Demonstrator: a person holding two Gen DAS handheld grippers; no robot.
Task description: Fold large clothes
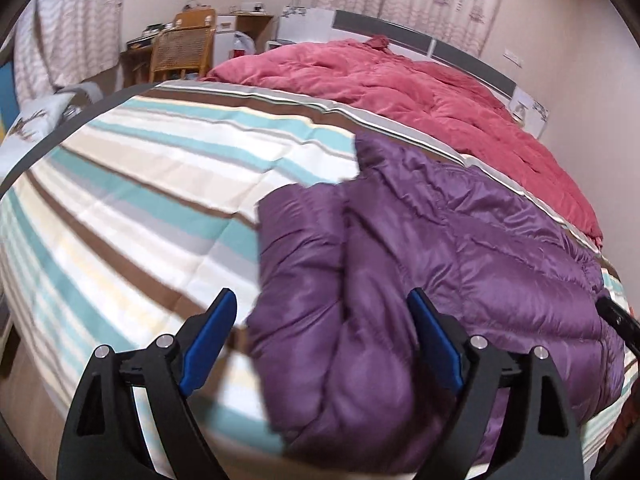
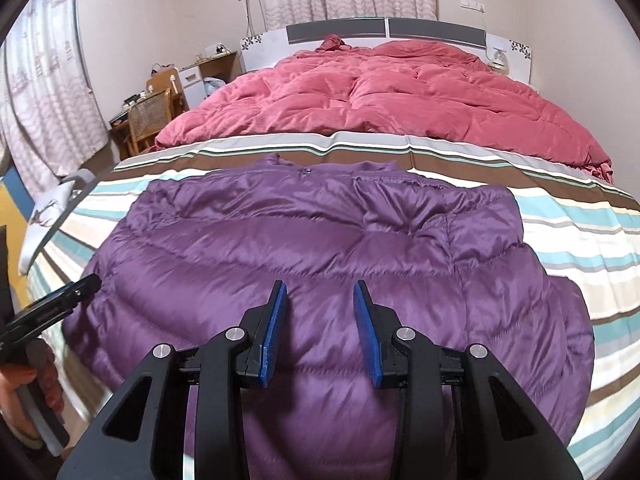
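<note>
A purple puffy jacket (image 2: 320,248) lay flat on my bed's striped sheet (image 2: 580,232), close to the bed's near edge, with its collar toward the pink quilt (image 2: 400,96) at the head end. My left tongs (image 1: 322,316) stood wide open over the jacket's folded side and held nothing. My right tongs (image 2: 320,312) hung above the jacket's middle, partly open, and held nothing too.

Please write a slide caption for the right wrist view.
Right gripper, jaws apart and empty, above purple jacket on striped bed.
</note>
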